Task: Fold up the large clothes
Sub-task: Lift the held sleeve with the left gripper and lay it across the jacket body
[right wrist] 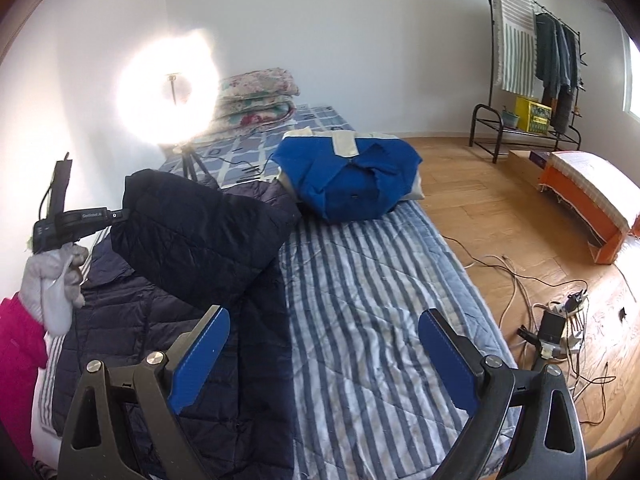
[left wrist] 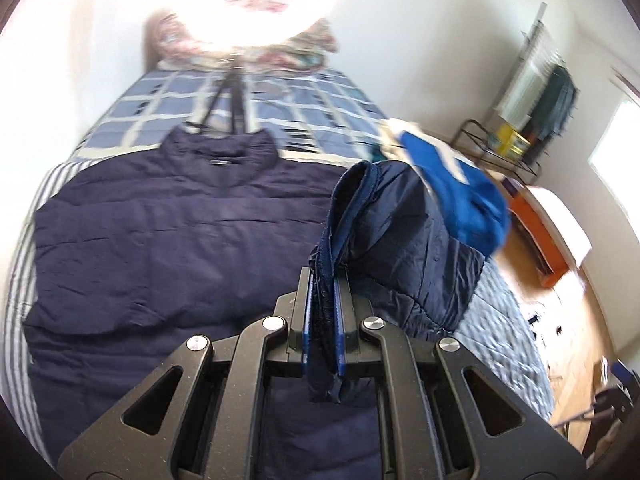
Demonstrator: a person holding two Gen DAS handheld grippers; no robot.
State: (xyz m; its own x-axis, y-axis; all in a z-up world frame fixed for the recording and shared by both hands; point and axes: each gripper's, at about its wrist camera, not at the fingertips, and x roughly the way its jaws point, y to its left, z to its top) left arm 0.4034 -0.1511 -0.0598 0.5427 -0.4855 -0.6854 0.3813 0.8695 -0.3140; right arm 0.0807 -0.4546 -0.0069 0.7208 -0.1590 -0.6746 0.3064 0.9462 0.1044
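A dark navy quilted jacket (left wrist: 160, 232) lies spread on the bed, collar toward the far end. My left gripper (left wrist: 326, 280) is shut on its zipper edge, and the lifted part (left wrist: 404, 240) hangs folded up over the rest. In the right wrist view the same lifted part (right wrist: 200, 236) hangs from the left gripper (right wrist: 120, 214), which a gloved hand (right wrist: 52, 284) holds at the left. My right gripper (right wrist: 324, 356) stands wide open above the striped bed cover (right wrist: 360, 300), with nothing between its blue pads (right wrist: 200, 356).
A folded blue garment (right wrist: 348, 176) sits further up the bed, with stacked floral quilts (right wrist: 256, 100) and a ring light on a tripod (right wrist: 168, 88) behind. Cables and a power strip (right wrist: 560, 320) litter the wood floor at right, near an orange box (right wrist: 592, 208) and clothes rack (right wrist: 536, 80).
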